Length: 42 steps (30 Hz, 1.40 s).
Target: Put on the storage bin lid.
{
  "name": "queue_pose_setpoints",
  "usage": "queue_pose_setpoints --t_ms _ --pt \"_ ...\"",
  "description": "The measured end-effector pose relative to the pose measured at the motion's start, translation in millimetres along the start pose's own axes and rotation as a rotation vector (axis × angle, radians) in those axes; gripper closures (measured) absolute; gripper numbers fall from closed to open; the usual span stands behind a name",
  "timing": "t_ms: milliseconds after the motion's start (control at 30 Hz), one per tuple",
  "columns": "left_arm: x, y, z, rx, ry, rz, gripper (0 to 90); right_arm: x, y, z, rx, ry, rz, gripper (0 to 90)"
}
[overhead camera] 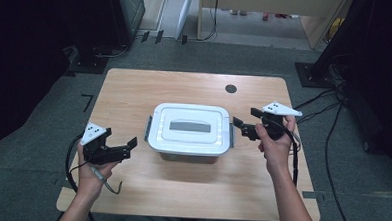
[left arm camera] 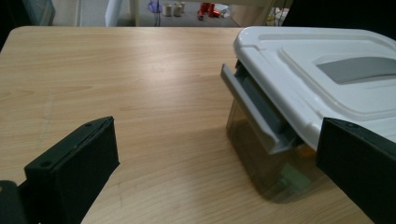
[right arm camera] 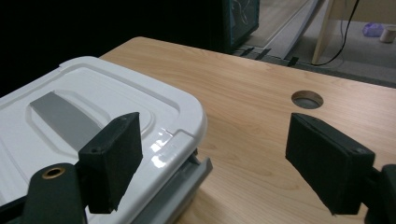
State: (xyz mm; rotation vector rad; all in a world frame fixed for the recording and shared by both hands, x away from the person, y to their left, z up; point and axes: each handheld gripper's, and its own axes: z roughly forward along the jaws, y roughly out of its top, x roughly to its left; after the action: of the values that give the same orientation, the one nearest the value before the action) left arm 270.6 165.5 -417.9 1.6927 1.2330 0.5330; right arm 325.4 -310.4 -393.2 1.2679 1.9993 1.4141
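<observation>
While both claws gape, glossy white rounded lid (overhead camera: 190, 128) tops clear box (left arm camera: 261, 154).

Left gripper (overhead camera: 132, 147) at 8 o'clock, right gripper (overhead camera: 243, 123) at 3 o'clock; both jaws spread, holding nothing.

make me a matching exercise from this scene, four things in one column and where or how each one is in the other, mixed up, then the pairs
Things:
1. storage box
2. left tool
3. right tool
4. round hole

Descriptions:
A. open, off the box's right end
B. in the tabletop, beyond the box
C. mid-table, white lid on, grey side latches swung out
D. open, off the box's left end

Pairs: 1-C, 2-D, 3-A, 4-B
</observation>
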Motion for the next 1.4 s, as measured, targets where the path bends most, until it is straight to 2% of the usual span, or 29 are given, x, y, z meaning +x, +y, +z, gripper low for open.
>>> queue_pose_setpoints --t_ms 200,333,567,1000,1133,1400 --pt "14.8 -11.9 -4.4 -0.002 0.034 -0.02 0.0 -9.8 -11.5 -18.8 -0.003 -0.032 -0.006 18.0" --pt "23.6 -18.8 -8.5 -0.003 0.057 -0.026 0.0 -19.1 -21.3 -30.9 -0.004 -0.051 0.007 17.9" --pt "42.0 -37.9 -11.9 0.031 0.1 -0.048 0.0 -33.2 -43.0 -46.6 0.012 -0.083 0.026 17.8" --pt "64.5 -76.5 -11.2 0.12 0.167 -0.067 0.0 -56.1 -99.5 -63.0 0.075 -0.132 0.085 17.5" --pt "67.7 -86.3 -10.0 0.156 0.181 -0.07 0.0 -58.2 -120.5 -62.9 0.112 -0.147 0.089 17.5" --pt "69.5 -98.9 -4.2 0.241 0.216 -0.037 0.0 -56.5 -156.0 -66.3 0.192 -0.162 0.115 17.7"
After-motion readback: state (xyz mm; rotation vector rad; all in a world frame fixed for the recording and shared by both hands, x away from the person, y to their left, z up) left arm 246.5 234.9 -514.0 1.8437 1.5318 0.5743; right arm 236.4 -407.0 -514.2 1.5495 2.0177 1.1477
